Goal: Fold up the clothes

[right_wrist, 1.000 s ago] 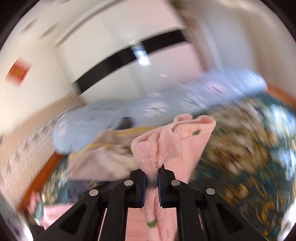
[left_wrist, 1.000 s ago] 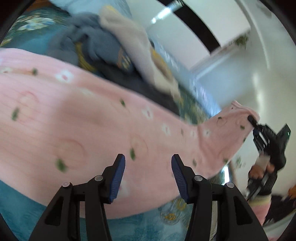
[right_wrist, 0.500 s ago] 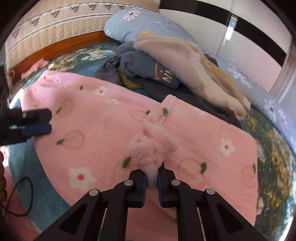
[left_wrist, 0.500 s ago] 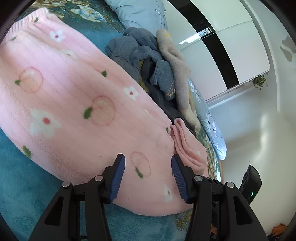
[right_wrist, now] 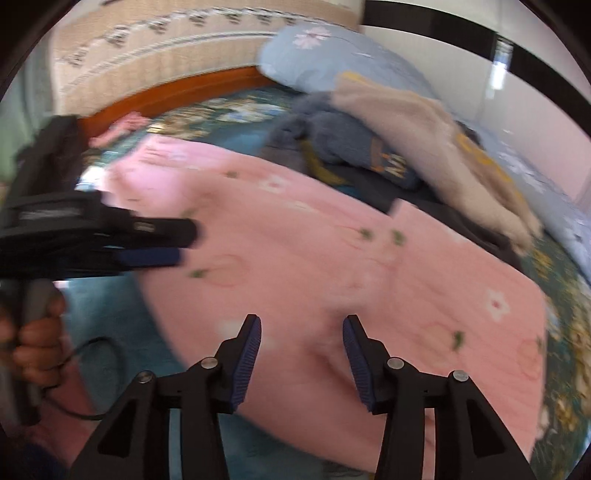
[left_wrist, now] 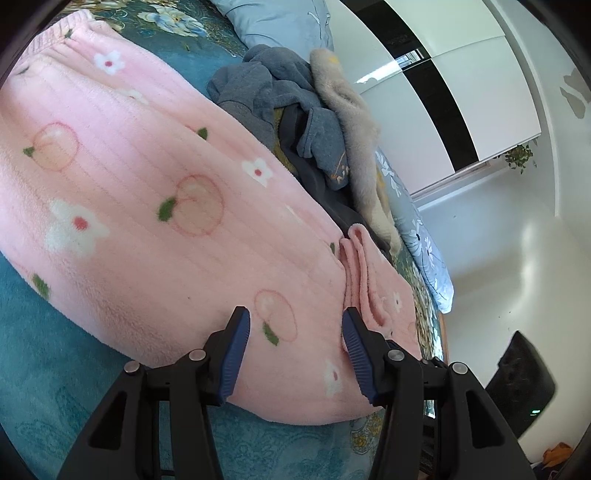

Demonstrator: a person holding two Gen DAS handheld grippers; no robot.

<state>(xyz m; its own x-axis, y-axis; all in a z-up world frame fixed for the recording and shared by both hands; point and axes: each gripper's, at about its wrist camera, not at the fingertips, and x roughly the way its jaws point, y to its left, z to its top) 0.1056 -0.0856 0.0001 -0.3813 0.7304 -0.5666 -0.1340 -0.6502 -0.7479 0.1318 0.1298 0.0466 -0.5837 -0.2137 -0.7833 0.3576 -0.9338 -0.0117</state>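
From the left wrist view, the left gripper (left_wrist: 293, 345) hovers with its jaws wide and nothing between them, low over the near edge of the pink fleece garment (left_wrist: 155, 206). That placing suits either smoothing the cloth or reaching for an edge; the pictures do not settle which. The garment lies spread on the teal bedspread (left_wrist: 48, 369), with its elastic waistband toward the far end and a doubled-over flap (left_wrist: 364, 280) resting on top of it near the gripper. Beyond the garment's far edge sits a heap of other clothes (left_wrist: 295, 110), grey and beige, and past that a blue pillow (left_wrist: 280, 22).

From the right wrist view, which is blurred, the right gripper (right_wrist: 302, 352) is likewise spread wide and empty above the near part of the same pink garment. The left gripper shows at the garment's left edge, held by a hand (right_wrist: 35, 343). The garment looks soft, thick and plush, printed with peaches and white flowers, and lies mostly flat with a step where one layer overlaps another.
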